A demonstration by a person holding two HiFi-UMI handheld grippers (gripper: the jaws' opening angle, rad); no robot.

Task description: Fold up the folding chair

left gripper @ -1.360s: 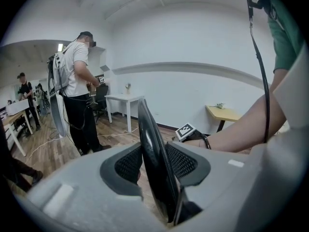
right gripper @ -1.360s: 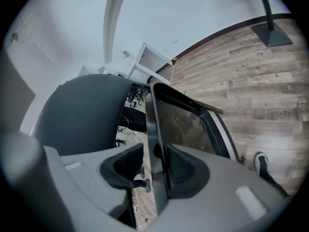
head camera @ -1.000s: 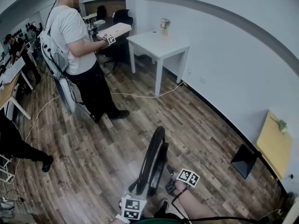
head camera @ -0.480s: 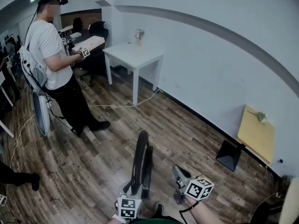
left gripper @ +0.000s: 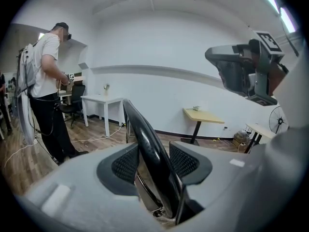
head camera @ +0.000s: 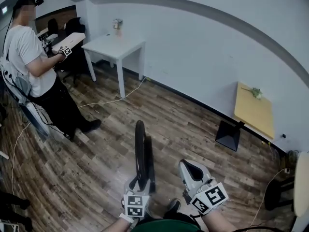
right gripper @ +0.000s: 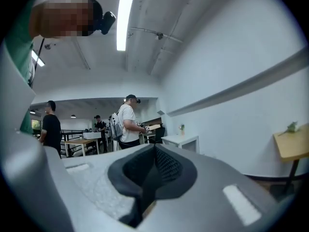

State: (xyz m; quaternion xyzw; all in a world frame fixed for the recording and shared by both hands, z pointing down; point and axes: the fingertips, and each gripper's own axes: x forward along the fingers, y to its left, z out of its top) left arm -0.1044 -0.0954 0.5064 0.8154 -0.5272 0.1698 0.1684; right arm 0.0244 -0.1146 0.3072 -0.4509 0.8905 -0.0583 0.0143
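Now the folded chair (head camera: 140, 144) is standing upright on the wood floor (head camera: 91, 153), its black rim between the left gripper (head camera: 138, 183) jaws, which have just been opening and are sitting loose around it, while the right gripper (head camera: 187, 166) is hanging beside it, clenched on nothing.

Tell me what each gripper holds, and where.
Left gripper: the black rim of the folded chair stands between its jaws, which have just been opening; a gap at one pad, not clamped. Right gripper: shut, empty.

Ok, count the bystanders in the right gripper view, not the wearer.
3: one in black at the left, one farther back between the others, one in a white shirt toward the middle. Others may stand hidden behind them.
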